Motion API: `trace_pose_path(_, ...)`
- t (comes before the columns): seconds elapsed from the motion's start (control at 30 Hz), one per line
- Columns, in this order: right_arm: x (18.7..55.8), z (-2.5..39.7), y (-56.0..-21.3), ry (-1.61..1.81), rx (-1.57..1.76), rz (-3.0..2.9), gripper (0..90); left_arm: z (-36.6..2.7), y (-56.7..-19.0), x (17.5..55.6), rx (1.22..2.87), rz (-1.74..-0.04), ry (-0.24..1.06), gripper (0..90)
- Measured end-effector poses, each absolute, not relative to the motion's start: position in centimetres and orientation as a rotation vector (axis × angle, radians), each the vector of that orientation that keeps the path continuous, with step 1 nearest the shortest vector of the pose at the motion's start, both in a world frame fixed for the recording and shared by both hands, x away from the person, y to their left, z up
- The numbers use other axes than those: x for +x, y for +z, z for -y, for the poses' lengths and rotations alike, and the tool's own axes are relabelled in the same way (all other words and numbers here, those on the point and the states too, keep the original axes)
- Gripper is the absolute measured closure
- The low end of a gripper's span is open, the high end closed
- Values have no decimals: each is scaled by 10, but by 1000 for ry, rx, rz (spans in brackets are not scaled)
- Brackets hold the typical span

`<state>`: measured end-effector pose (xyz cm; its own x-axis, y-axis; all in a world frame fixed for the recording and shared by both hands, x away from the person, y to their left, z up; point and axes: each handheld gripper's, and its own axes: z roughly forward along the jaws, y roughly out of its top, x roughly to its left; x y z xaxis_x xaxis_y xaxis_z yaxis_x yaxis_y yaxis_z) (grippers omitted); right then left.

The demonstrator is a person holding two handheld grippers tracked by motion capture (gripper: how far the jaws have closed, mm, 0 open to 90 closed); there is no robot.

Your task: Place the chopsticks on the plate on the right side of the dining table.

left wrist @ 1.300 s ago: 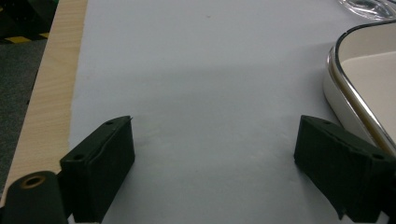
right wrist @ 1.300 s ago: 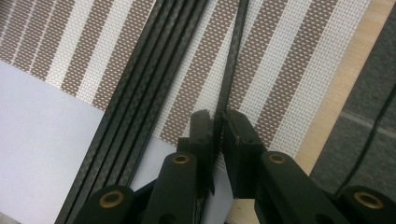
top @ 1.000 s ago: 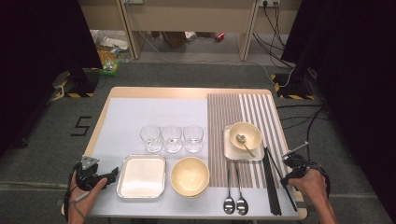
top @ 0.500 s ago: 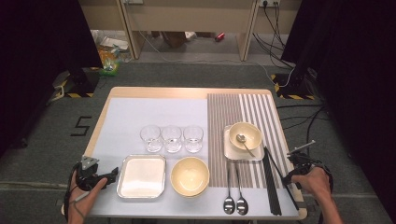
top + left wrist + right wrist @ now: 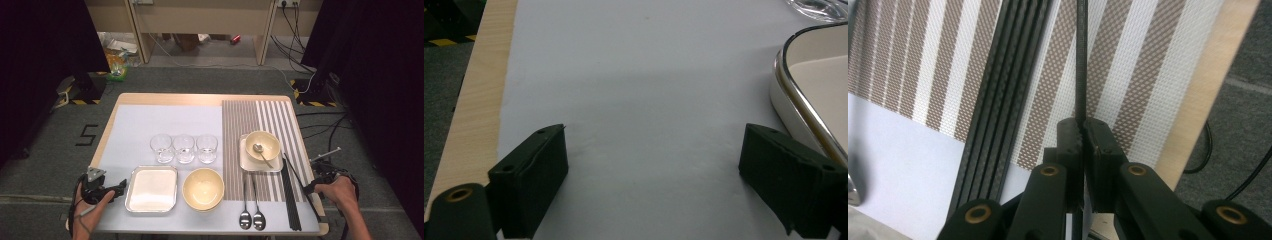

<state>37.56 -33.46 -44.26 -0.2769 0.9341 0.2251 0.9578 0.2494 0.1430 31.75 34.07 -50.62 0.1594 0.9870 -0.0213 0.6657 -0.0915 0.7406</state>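
Grey carpet point(image 5: 45, 150) surrounds the table point(image 5: 200, 99), pale mat left, striped mat point(image 5: 272, 120) right. Near its right edge, right gripper point(image 5: 1081, 131) clenches one chopstick point(image 5: 1080, 60); left gripper point(image 5: 651, 165) fingers gape, released.

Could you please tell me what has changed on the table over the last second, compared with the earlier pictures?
The right claw, shut on a single black chopstick, has drawn back slightly toward the table's near right edge, the chopstick angled away from the other chopsticks. The left claw stayed open beside the white tray. The glasses, bowls and spoons kept their places.
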Motion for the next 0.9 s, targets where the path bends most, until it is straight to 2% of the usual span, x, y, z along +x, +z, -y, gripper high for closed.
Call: trace_pose_path(0.9, 415, 320, -394, -477, -1826, 2526, 862, -341, -506, 318, 1828, -1570, 670, 111)
